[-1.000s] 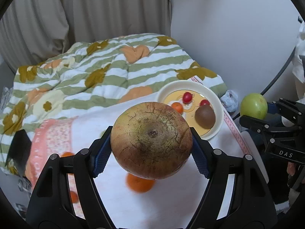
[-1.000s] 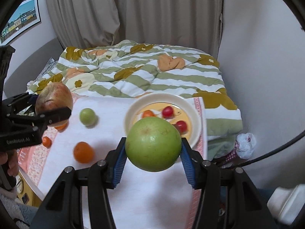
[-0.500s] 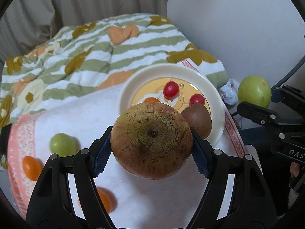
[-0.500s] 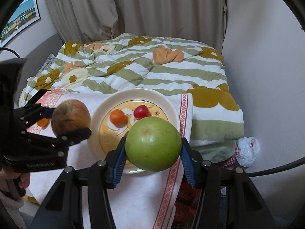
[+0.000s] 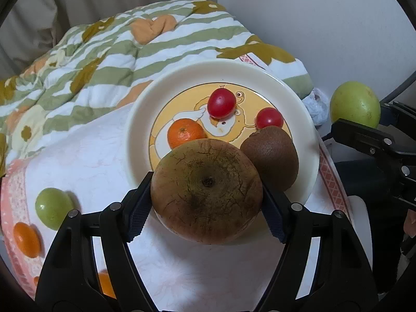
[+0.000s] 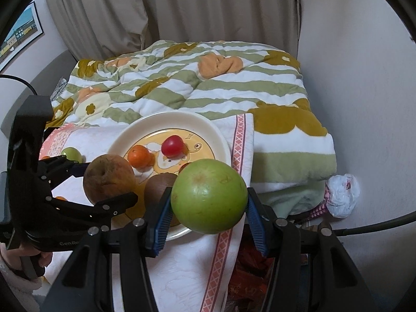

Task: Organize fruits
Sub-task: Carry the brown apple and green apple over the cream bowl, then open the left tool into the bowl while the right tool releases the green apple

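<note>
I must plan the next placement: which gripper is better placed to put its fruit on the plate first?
Probably left: its brown fruit hangs over the plate. The green apple sits by the rim.

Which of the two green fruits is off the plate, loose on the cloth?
The small green fruit, left of the plate. The big green apple is clamped in the right gripper.

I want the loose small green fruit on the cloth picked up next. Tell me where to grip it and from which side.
Grip the small green fruit across its widest middle, coming down from above. It is round with no handle or visible stem, so any opposite pair of sides should serve. An orange fruit lies close on its near side, so setting the fingers across the other axis looks safer. Both grippers are full at present.
</note>
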The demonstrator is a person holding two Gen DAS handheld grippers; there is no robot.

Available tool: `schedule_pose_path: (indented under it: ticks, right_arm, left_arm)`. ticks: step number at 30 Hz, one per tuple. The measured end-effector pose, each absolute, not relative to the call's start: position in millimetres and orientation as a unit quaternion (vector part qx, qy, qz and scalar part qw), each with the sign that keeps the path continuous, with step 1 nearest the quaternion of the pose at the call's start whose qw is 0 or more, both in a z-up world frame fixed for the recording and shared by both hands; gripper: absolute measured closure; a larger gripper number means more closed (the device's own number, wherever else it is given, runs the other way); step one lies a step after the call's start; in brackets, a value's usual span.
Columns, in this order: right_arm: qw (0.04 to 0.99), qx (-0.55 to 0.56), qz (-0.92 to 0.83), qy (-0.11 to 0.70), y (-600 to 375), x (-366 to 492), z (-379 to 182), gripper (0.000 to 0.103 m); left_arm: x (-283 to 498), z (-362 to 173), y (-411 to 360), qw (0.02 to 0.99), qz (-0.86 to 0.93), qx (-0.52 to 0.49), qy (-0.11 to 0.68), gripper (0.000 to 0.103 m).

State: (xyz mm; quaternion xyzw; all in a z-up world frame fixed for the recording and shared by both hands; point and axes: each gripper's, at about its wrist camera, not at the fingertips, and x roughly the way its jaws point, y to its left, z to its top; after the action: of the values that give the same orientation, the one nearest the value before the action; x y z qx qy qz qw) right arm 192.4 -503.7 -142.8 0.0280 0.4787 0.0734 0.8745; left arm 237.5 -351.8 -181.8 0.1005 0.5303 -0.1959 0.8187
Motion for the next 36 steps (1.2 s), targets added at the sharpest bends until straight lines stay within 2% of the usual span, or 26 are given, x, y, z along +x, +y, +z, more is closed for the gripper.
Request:
schedule_pose_path:
  ticks: [5, 7, 26, 36]
  right_arm:
    - [0.875, 0.029, 0.067, 0.479, -508, 195, -142, 0.054]
    - [0.875, 0.03, 0.065, 0.478, -509, 196, -140, 0.054]
    - [0.877, 0.024, 0.095, 0.47, -490, 239, -134, 0.054]
    - [0.873, 0.018, 0.115, 0.474, -475, 272, -163, 0.054]
  left_arm:
    - [239, -184, -350, 0.814, -0.192, 0.099, 0.539, 0.018]
    - [237, -174, -347, 0.825, -0.194, 0.098, 0.522, 0.0]
    - [234, -127, -303, 0.857, -0.151, 0.082, 0.486, 0.0]
    - [230, -134, -270, 0.86, -0.103, 0.07, 0.496, 0.0]
